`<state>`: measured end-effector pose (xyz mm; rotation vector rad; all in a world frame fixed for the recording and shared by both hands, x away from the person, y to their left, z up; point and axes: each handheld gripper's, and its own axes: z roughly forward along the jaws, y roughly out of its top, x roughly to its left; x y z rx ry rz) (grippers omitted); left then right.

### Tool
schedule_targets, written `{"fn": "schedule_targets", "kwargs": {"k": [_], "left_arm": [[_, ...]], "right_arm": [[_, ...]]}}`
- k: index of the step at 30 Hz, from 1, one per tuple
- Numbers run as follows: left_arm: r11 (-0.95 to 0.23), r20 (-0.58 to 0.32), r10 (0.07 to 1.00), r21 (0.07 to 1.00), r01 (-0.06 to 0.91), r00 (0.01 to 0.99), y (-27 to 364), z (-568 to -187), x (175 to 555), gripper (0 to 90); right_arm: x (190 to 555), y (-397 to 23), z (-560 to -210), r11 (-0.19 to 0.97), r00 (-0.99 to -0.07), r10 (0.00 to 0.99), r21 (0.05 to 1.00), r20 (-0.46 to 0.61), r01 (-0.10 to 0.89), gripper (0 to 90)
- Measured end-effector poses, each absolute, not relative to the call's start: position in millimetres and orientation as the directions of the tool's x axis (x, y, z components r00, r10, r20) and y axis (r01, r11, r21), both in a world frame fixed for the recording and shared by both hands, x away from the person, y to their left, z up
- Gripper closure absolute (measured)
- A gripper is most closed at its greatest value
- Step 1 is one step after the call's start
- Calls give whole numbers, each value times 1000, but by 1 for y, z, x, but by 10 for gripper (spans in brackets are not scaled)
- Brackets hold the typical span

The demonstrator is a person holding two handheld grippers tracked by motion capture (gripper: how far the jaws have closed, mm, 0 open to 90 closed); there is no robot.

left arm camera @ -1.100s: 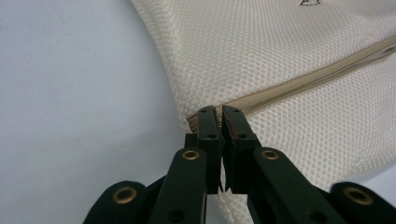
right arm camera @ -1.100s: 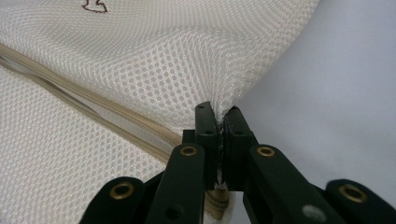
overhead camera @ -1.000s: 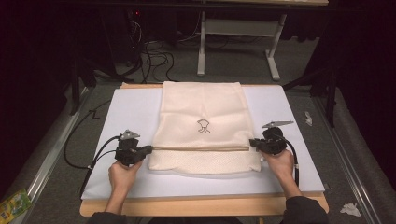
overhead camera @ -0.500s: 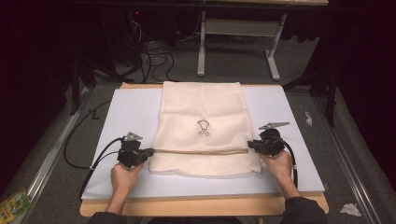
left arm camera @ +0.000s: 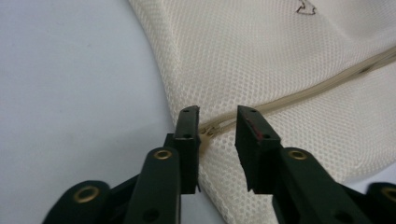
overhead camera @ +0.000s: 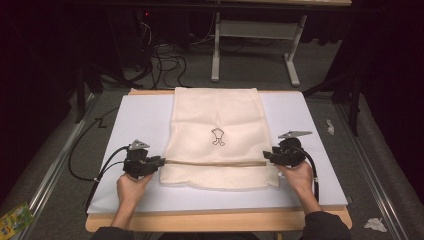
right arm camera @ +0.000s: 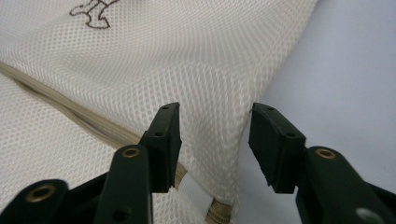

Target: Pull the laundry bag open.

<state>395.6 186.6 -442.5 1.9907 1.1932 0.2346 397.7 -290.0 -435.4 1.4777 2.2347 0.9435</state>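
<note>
A cream mesh bag [overhead camera: 216,120] with a small dark emblem lies flat on the pale board [overhead camera: 140,115]. Its zipper [overhead camera: 215,163] runs across near the front edge. My left gripper [overhead camera: 161,161] sits at the bag's left edge. Its jaws have just been opening, and the left gripper [left arm camera: 217,116] now stands open with the zipper's end [left arm camera: 212,129] between the pads, untouched. My right gripper [overhead camera: 266,156] is at the bag's right edge. Its jaws have also just been opening, and the right gripper [right arm camera: 215,114] stands open around the mesh corner [right arm camera: 210,93] without pressing it.
The board rests on a wooden table [overhead camera: 200,220]. Cables [overhead camera: 165,60] and white desk legs [overhead camera: 215,50] lie on the floor behind. A green packet [overhead camera: 15,220] and crumpled paper [overhead camera: 375,224] lie beside the table. Metal rails run along both sides.
Both grippers' jaws have parted from the bag's edges at the zipper line. The hands and the bag lie where they were.
</note>
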Motion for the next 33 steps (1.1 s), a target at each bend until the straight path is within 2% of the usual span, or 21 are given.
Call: {"fn": "schedule_targets", "kwargs": {"k": [6, 11, 33], "left_arm": [[-224, -215, 817, 738, 637, 536, 191, -435, 393, 618], [-208, -202, 821, 765, 609, 534, 198, -427, 392, 581], [-147, -172, 853, 827, 542, 493, 227, -409, 385, 572]], "right_arm": [[392, -294, -426, 235, -426, 899, 706, 104, 668, 497], [387, -298, -419, 231, -434, 896, 734, 95, 638, 530], [363, -345, -400, 95, -347, 929, 822, 129, 561, 572]]}}
